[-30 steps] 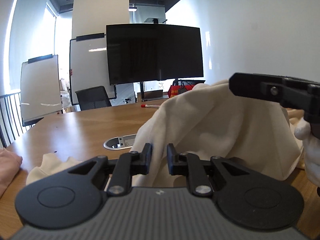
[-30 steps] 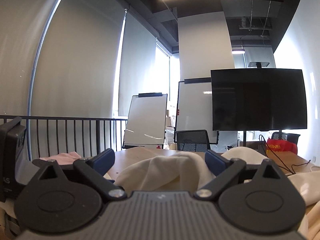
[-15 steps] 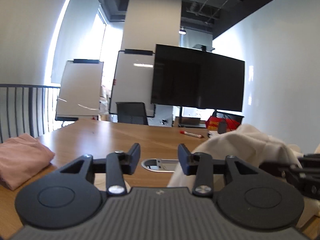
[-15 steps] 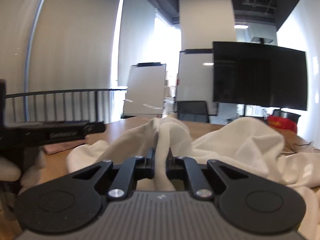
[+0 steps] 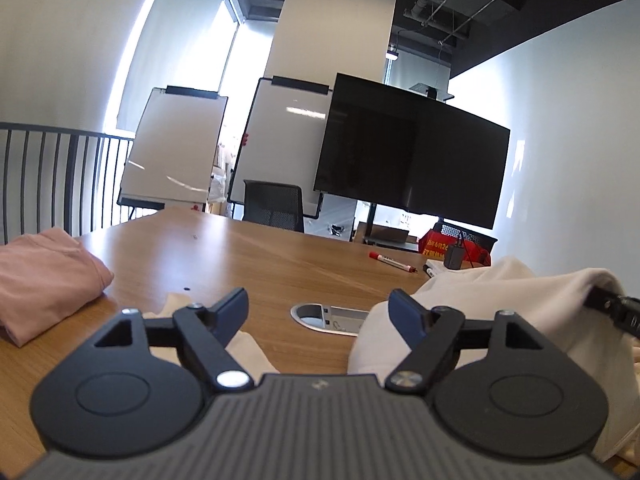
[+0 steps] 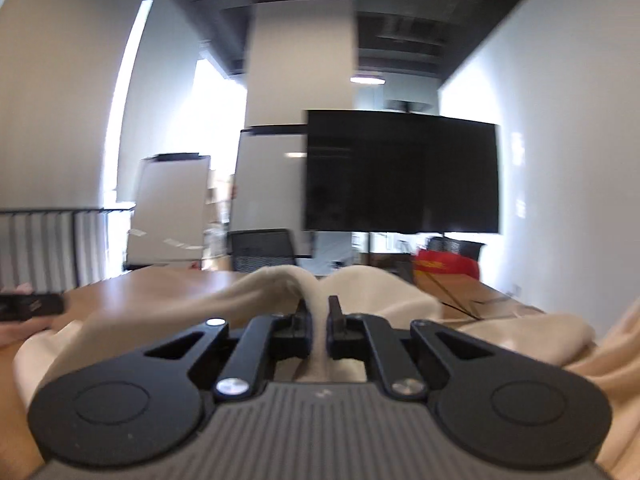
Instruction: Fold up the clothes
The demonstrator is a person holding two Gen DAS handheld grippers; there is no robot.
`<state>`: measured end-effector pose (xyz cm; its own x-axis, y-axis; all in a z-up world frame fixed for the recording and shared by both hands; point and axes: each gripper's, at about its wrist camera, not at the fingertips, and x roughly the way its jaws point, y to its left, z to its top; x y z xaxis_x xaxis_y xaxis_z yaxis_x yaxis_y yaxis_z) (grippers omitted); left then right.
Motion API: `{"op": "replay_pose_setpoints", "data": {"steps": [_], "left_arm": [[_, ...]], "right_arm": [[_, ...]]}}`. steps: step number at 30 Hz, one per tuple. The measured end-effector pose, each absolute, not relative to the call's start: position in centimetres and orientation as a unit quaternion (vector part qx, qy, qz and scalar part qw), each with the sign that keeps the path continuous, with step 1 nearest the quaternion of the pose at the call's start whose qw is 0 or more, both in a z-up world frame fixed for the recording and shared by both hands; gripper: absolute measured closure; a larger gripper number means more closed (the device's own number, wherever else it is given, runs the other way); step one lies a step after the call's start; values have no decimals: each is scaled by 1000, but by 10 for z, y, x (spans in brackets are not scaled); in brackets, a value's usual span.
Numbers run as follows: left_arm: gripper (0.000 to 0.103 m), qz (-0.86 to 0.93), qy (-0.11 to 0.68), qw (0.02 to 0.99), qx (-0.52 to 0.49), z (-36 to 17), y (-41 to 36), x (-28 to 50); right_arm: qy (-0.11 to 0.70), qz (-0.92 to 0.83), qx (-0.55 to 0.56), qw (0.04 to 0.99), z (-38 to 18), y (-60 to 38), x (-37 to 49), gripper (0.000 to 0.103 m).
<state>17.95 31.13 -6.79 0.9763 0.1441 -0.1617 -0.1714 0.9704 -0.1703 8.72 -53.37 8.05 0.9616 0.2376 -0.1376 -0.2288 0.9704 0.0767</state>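
A cream garment (image 5: 516, 300) lies bunched on the wooden table (image 5: 256, 256), mostly to the right in the left wrist view. My left gripper (image 5: 318, 310) is open above the table with nothing between its fingers; a corner of the cream cloth lies under its left finger. My right gripper (image 6: 319, 320) is shut on a raised fold of the cream garment (image 6: 280, 284), which drapes down on both sides. The right gripper's tip (image 5: 612, 306) shows at the right edge of the left wrist view, holding the cloth up.
A folded pink garment (image 5: 44, 276) lies at the table's left edge. A metal cable port (image 5: 328, 314) is set in the tabletop. A red marker (image 5: 390, 261) lies farther back. A black office chair (image 5: 274, 206), whiteboards and a large screen (image 5: 408, 160) stand beyond the table.
My left gripper let go of the cream garment and opened wide, swinging left. My right gripper closed on a fold of the garment and lifted it.
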Motion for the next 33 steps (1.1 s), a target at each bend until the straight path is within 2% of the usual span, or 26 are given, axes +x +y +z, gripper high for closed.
{"op": "replay_pose_setpoints", "data": {"steps": [4,8,9,10,11,12,13,14,15,18,22,28,31,32,33], "left_arm": [[27,90,77,988,-98,-66,314,182],[26,103,86,985,-106,-65,319,185],[26,104,91,984,-111,-65,321,185],[26,105,96,983,-116,-65,323,186],[26,106,99,982,-123,-65,326,186],[26,108,100,981,-125,-65,327,186],[26,109,101,981,-127,-66,329,186],[26,112,104,980,-125,-67,329,187],[26,114,110,980,-123,-68,330,189],[26,116,136,976,-127,-72,332,193],[26,111,156,972,-134,-76,336,196],[26,109,175,969,-134,-77,338,197],[26,109,187,968,-131,-79,337,199],[26,106,190,967,-134,-79,338,199],[26,103,193,966,-136,-79,339,199]], "right_arm": [[114,-40,161,980,76,-579,120,97],[140,-10,179,974,70,-591,126,87],[137,15,178,974,71,-588,123,76],[126,39,159,979,74,-578,115,69],[114,62,139,982,78,-567,106,55],[100,91,99,986,83,-554,96,39],[86,121,58,987,88,-540,86,32],[83,169,-4,982,94,-523,81,18],[80,217,-66,971,100,-506,76,13],[30,295,-230,927,86,-464,36,13],[5,429,-245,869,75,-442,1,13],[27,450,-282,847,51,-360,-8,12],[62,426,-338,837,28,-366,-21,12],[63,408,-360,837,23,-372,-22,13],[52,389,-370,842,17,-366,-23,23]]}}
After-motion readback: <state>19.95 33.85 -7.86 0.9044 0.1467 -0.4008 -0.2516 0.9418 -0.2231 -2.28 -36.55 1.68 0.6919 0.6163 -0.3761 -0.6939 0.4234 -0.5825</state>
